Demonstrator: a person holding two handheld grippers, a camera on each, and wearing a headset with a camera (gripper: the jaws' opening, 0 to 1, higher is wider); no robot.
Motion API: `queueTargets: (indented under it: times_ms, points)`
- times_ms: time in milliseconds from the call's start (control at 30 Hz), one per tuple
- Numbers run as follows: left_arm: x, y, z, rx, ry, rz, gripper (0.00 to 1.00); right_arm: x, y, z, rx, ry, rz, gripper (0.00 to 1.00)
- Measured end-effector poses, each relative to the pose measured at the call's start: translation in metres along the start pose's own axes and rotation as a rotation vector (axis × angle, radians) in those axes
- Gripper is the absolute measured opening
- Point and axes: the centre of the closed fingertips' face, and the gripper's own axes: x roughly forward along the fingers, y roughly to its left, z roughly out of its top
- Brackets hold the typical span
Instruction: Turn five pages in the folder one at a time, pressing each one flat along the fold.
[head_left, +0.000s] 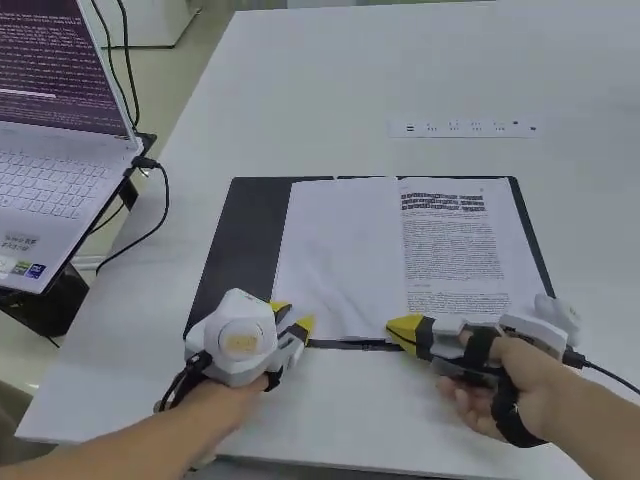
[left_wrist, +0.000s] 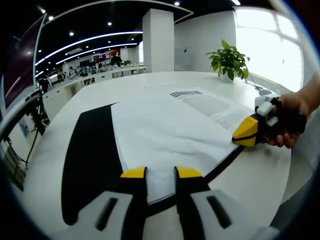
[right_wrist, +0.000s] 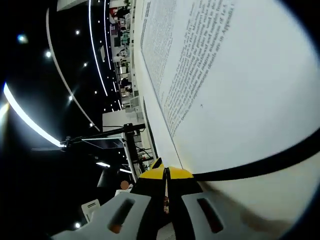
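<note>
Two handheld grippers sit at the near edge of an open folder (head_left: 245, 240) on a white table (head_left: 330, 80). L gripper (head_left: 291, 317): yellow-tipped jaws a narrow gap apart, holding nothing. A blank page (head_left: 340, 250) lies straight ahead of its tips, w/ the black cover showing to its left. R gripper (head_left: 404, 330): jaws closed tip to tip, no paper seen between them, resting at the near edge where the fold (head_left: 398, 250) ends. A printed page (head_left: 455, 250) stretches ahead and to its right. Both pages look nearly flat (the blank one seems to bow slightly by the fold).

Judgement: the step looks like pressing along the fold, or setting up the next turn; can't tell which. To do it well, run the closed R tips up the fold, away from the person, w/ light, even pressure. L gripper should steady the blank page so it doesn't slide. For the next turn, pinch one sheet only at the printed page's near corner, lift slowly, and check no 2nd sheet clings.
</note>
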Motion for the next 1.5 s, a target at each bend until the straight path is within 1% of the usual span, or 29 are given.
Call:
queueTargets:
  times_ms: [100, 167, 267, 333, 433, 500, 533, 567, 600, 633, 667, 733, 767, 800, 867, 900, 933, 967, 1000, 1067, 1100, 1133, 1167, 1233, 1267, 1367, 1433, 1467, 1500]
  points:
    - [0.000, 0.000, 0.000, -0.004, 0.002, 0.007, 0.19, -0.003, -0.002, -0.003, 0.007, -0.002, -0.004, 0.00]
    - [0.001, 0.000, 0.001, -0.011, 0.008, 0.012, 0.19, -0.004, -0.003, -0.009, -0.009, 0.013, -0.021, 0.00]
    - [0.002, 0.000, 0.002, -0.022, 0.031, 0.023, 0.19, -0.009, 0.003, -0.013, -0.006, 0.007, -0.004, 0.00]
    - [0.000, 0.000, 0.001, -0.045, 0.058, 0.031, 0.19, -0.013, 0.011, -0.016, -0.012, -0.006, 0.011, 0.00]
    - [-0.006, -0.003, -0.001, -0.087, 0.113, 0.029, 0.19, -0.020, 0.021, -0.018, -0.028, -0.014, 0.031, 0.00]
    - [-0.012, -0.004, -0.004, -0.094, 0.160, 0.028, 0.19, -0.027, 0.028, -0.017, -0.042, -0.031, 0.040, 0.00]
    - [-0.016, -0.005, -0.003, -0.092, 0.170, 0.020, 0.18, -0.032, 0.034, -0.014, -0.060, -0.052, 0.046, 0.00]
    - [-0.017, -0.006, -0.002, -0.089, 0.166, 0.018, 0.17, -0.034, 0.035, -0.012, -0.069, -0.064, 0.042, 0.00]
    - [-0.021, -0.006, 0.001, -0.086, 0.156, 0.016, 0.18, -0.039, 0.036, -0.006, -0.095, -0.102, 0.031, 0.00]
    - [-0.027, -0.006, 0.005, -0.094, 0.139, 0.014, 0.19, -0.048, 0.041, 0.004, -0.139, -0.163, 0.024, 0.00]
    - [-0.033, -0.005, 0.010, -0.109, 0.119, 0.017, 0.20, -0.059, 0.049, 0.012, -0.178, -0.220, 0.032, 0.00]
    - [-0.045, -0.002, 0.014, -0.137, 0.106, 0.028, 0.25, -0.075, 0.058, 0.019, -0.183, -0.270, 0.040, 0.00]
    - [-0.050, -0.001, 0.017, -0.144, 0.095, 0.029, 0.27, -0.082, 0.062, 0.023, -0.210, -0.294, 0.040, 0.01]
    - [-0.057, 0.001, 0.020, -0.154, 0.081, 0.034, 0.30, -0.092, 0.066, 0.029, -0.241, -0.333, 0.032, 0.03]
    - [-0.068, 0.002, 0.024, -0.171, 0.064, 0.036, 0.32, -0.106, 0.069, 0.034, -0.293, -0.360, 0.002, 0.09]
    - [-0.072, 0.003, 0.026, -0.175, 0.060, 0.041, 0.34, -0.116, 0.070, 0.038, -0.348, -0.388, -0.033, 0.13]
    - [-0.076, 0.004, 0.028, -0.177, 0.056, 0.047, 0.35, -0.123, 0.070, 0.041, -0.395, -0.405, -0.065, 0.21]
    - [-0.082, 0.006, 0.030, -0.183, 0.048, 0.049, 0.37, -0.132, 0.069, 0.045, -0.466, -0.436, -0.114, 0.28]
    - [-0.086, 0.006, 0.032, -0.191, 0.039, 0.049, 0.38, -0.137, 0.070, 0.047, -0.494, -0.447, -0.130, 0.37]
    - [-0.093, 0.007, 0.037, -0.201, 0.024, 0.052, 0.42, -0.148, 0.070, 0.048, -0.547, -0.458, -0.165, 0.47]
    - [-0.096, 0.006, 0.040, -0.198, 0.020, 0.050, 0.44, -0.153, 0.071, 0.047, -0.605, -0.463, -0.201, 0.52]
    - [-0.099, 0.006, 0.041, -0.192, 0.017, 0.050, 0.46, -0.157, 0.072, 0.046, -0.654, -0.468, -0.228, 0.56]
    - [-0.102, 0.005, 0.043, -0.181, 0.011, 0.051, 0.48, -0.163, 0.072, 0.046, -0.710, -0.473, -0.268, 0.59]
    - [-0.106, 0.003, 0.046, -0.164, 0.001, 0.049, 0.50, -0.168, 0.074, 0.045, -0.768, -0.480, -0.299, 0.66]
    - [-0.108, 0.002, 0.047, -0.158, 0.000, 0.051, 0.52, -0.172, 0.077, 0.045, -0.818, -0.489, -0.319, 0.68]
    - [-0.112, 0.000, 0.051, -0.147, -0.013, 0.056, 0.57, -0.180, 0.079, 0.044, -0.875, -0.497, -0.360, 0.78]
    - [-0.115, 0.000, 0.055, -0.161, -0.023, 0.066, 0.61, -0.184, 0.081, 0.044, -0.911, -0.503, -0.378, 0.81]
    - [-0.116, 0.000, 0.056, -0.171, -0.029, 0.072, 0.64, -0.189, 0.080, 0.048, -0.944, -0.511, -0.398, 0.82]
    - [-0.117, -0.001, 0.057, -0.181, -0.031, 0.071, 0.66, -0.191, 0.081, 0.048, -0.970, -0.515, -0.405, 0.84]
